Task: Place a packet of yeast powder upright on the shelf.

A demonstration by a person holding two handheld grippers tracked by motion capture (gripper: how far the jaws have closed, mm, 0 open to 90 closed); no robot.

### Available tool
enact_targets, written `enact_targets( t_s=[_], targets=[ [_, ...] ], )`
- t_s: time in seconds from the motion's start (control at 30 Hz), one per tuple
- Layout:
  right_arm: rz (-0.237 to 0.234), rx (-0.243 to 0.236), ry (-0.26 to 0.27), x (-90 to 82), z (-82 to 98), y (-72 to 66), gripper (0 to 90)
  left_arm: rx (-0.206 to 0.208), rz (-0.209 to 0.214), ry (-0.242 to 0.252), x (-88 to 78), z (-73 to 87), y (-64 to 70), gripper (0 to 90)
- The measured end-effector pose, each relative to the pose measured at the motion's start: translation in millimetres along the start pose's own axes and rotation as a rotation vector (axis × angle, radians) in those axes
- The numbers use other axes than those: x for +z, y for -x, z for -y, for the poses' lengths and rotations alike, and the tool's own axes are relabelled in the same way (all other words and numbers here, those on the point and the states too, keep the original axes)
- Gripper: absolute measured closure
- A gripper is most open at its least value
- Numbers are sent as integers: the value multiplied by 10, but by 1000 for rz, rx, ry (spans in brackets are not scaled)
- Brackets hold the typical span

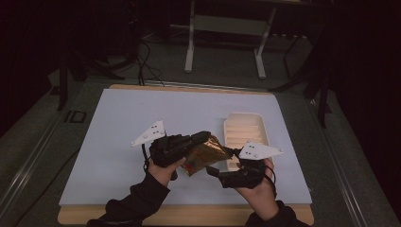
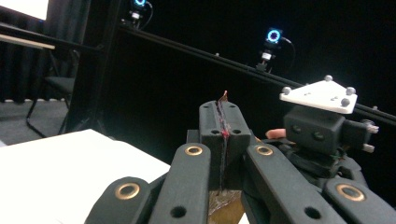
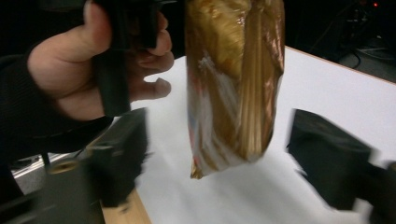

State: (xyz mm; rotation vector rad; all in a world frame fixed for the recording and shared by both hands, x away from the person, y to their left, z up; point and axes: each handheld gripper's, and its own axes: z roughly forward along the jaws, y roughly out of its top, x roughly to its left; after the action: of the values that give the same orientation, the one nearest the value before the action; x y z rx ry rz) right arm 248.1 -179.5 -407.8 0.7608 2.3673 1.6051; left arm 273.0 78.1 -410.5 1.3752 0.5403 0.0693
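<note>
A golden foil snack bag hangs above the white table top, just left of the tray. My left gripper is shut on the bag's upper edge. In the left gripper view the two jaws meet on a thin seam of the bag. My right gripper sits to the bag's lower right and points at it. In the right gripper view its jaws stand wide apart with the bag hanging between them, and neither pad touches the foil.
A cream ribbed tray lies on the table at the right, just beyond my right gripper. A metal stand and cables are on the floor past the table's far edge. The hand holding the left gripper is close to my right gripper.
</note>
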Motion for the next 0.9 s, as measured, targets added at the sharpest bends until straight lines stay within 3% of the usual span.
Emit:
enact_targets(
  t_s=[0.03, 0.07, 0.13, 0.3, 0.33, 0.4, 0.57, 0.7, 0.77, 0.83, 0.9],
  targets=[
    [0, 0, 0, 0, 0, 0, 269, -4, 10, -2, 4, 4, 0, 900],
    [-7, 0, -23, 43, -6, 9, 384, -14, 15, 12, 6, 18, 10, 900],
    [-3, -5, -27, 64, -2, 17, 469, -14, 21, 11, 8, 21, 16, 900],
    [7, -13, -31, 99, -5, 24, 556, 8, 26, 9, 14, 32, 39, 900],
    [17, -17, -25, 93, -8, 26, 652, 10, 19, 5, 21, 46, 27, 900],
    [22, -34, -38, 96, -11, 18, 703, 4, 19, 4, 19, 63, 10, 900],
    [-1, -37, -64, 98, -20, 30, 722, 8, 29, -10, 16, 71, -30, 899],
    [-20, -15, -73, 92, -22, 72, 728, 38, 22, -13, 16, 57, -30, 870],
    [-27, -12, -71, 75, -28, 95, 729, 59, 23, -5, -4, 25, -24, 816],
    [-33, -9, -71, 52, -39, 119, 729, 53, 32, -7, -29, -9, -25, 774],
    [-24, -8, -64, 19, -57, 146, 729, 61, 33, -8, -45, -24, -20, 666]
  ],
)
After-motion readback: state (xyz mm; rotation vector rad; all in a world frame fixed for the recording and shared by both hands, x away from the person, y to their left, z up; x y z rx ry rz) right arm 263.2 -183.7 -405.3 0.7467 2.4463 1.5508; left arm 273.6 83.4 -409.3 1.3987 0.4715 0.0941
